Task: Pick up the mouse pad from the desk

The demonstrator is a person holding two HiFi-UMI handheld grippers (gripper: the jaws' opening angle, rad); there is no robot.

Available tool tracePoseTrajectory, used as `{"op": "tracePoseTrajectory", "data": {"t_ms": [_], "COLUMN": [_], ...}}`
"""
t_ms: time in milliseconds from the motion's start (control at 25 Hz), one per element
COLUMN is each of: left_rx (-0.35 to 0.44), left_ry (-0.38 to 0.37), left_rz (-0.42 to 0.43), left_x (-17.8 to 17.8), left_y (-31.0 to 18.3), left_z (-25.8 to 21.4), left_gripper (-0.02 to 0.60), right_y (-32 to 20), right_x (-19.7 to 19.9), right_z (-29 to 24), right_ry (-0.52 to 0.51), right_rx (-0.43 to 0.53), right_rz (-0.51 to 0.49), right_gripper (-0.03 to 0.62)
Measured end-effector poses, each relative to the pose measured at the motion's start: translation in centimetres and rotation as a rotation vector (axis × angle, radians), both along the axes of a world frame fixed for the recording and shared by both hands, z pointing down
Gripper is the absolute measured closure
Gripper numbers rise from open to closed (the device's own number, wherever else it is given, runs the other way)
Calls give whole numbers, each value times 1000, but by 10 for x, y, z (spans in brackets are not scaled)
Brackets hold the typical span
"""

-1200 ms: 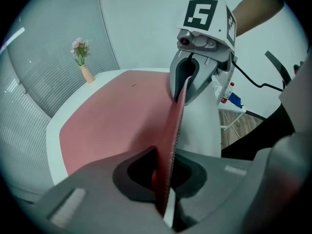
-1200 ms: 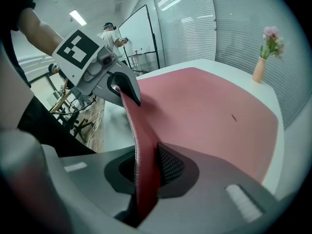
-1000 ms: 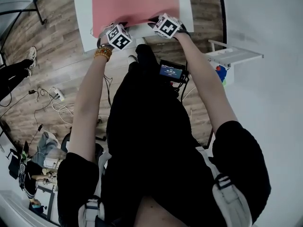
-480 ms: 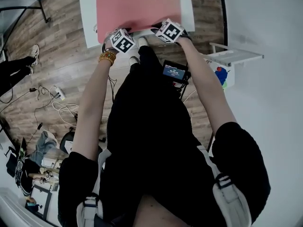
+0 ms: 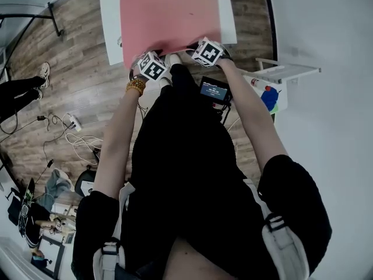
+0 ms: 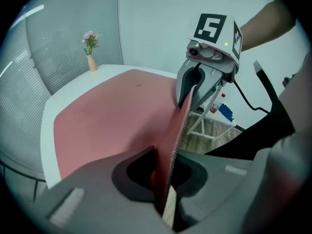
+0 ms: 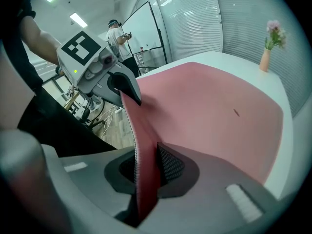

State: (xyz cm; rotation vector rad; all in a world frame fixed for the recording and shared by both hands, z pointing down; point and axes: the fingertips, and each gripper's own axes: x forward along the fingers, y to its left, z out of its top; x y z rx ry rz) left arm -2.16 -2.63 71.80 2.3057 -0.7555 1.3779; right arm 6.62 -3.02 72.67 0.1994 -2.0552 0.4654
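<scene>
Two tools share one edge in the head view. The left tool and the right tool sit side by side at the near edge of the big pink mouse pad. The pad covers most of the white tabletop.

Over to the left gripper view: the jaws are nearly together, clamped on the pad's near edge with only the thin sheet between them. That edge stands up on end and runs straight across to the right tool, which bites it too. Beyond the raised edge, the pad slopes down and lies flat on the tabletop, out toward a small vase with flowers at the far corner.

The right gripper view shows the mirror image. Its jaws are pinched on the same lifted edge, with a stitched rim and a dark textured surface showing at the bite.

As for handling, the pad looks thin, light and limp, since it bends readily where it is raised. It will probably sag between the grips, and its underside may drag. Two bites spaced apart along the near edge, set well in from the rim, look like the sound way to hold it.
</scene>
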Motion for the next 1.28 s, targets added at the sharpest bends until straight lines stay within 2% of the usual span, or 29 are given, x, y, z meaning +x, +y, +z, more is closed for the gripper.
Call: {"op": "tracePoseTrajectory", "data": {"t_ms": [280,640,960,1280], "left_rx": [-19,5,89,71], "left_ry": [48,131,266,361], "left_rz": [-61,-132,-205,-287], "left_x": [4,6,6,1], "left_y": [18,20,10,15], "left_z": [-12,-37,-87,-117], "left_gripper": [549,552,554,554], "right_y": [23,33,17,19], "right_x": [5,3,0,-7], "right_z": [-8,-30,-82,-114], "right_ry": [-17,-58,-137,-149], "right_rx": [-4,10,124,179], "right_rz": [1,39,105,100], "right_gripper": [531,534,536,539]}}
